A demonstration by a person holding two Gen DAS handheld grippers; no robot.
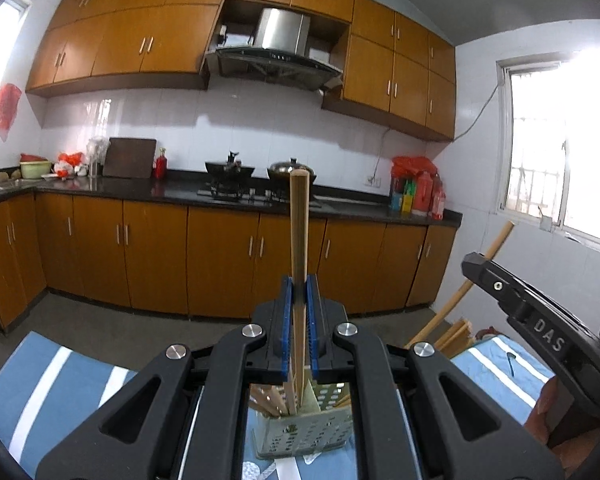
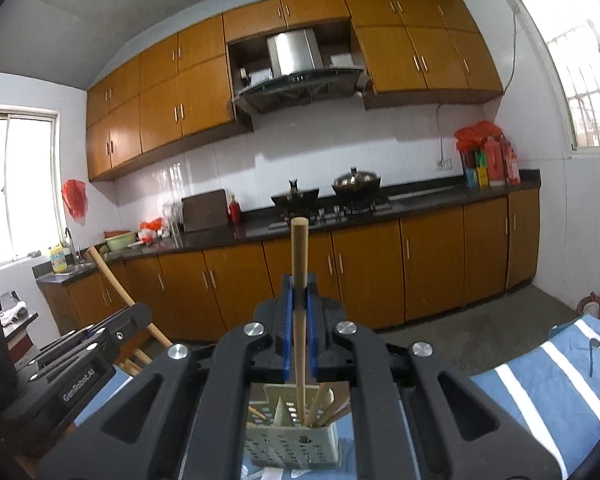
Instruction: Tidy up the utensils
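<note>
My left gripper is shut on a flat wooden utensil handle that stands upright, its lower end in a pale perforated utensil holder under the jaws. My right gripper is shut on a round wooden stick, also upright, its lower end in the same holder. Several other wooden utensils lean inside the holder. The right gripper body shows at the right of the left wrist view; the left gripper body shows at the left of the right wrist view.
The holder stands on a blue cloth with white stripes. A small dark utensil lies on the cloth to the right. Beyond are orange kitchen cabinets, a dark counter with a stove and pots, and a window.
</note>
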